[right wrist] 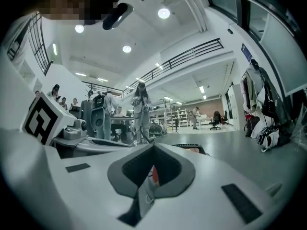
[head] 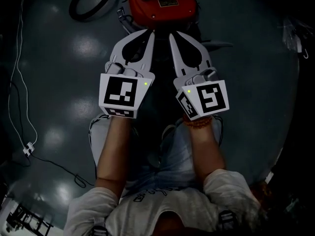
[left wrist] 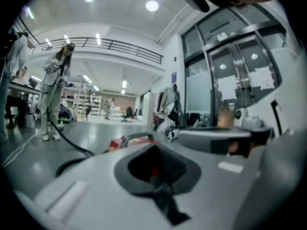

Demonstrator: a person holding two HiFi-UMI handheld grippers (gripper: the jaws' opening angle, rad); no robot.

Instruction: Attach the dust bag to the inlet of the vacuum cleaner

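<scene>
Vacuum cleaner (head: 162,1): red, parked on the dark floor (head: 256,82) at the top of the head view, just past both gripper tips. Black hose (head: 91,1) looped on the floor right beside it, off to the left.

Left gripper (head: 150,33): jaws fully together, tip aimed at the red body. Right gripper (head: 172,35): same deal, jaws closed tight, parked just beside the left one, tips close together but not touching. Marker cubes (head: 120,95) facing up at the camera, bare forearms right behind them, legs in light jeans below.

In the left gripper view, a bit of red casing peeking over the closed jaws, plus a person (left wrist: 55,80) standing way off on the left with a hose. White cable (head: 22,82) trailing down the floor on the far left, well apart from the vacuum.
</scene>
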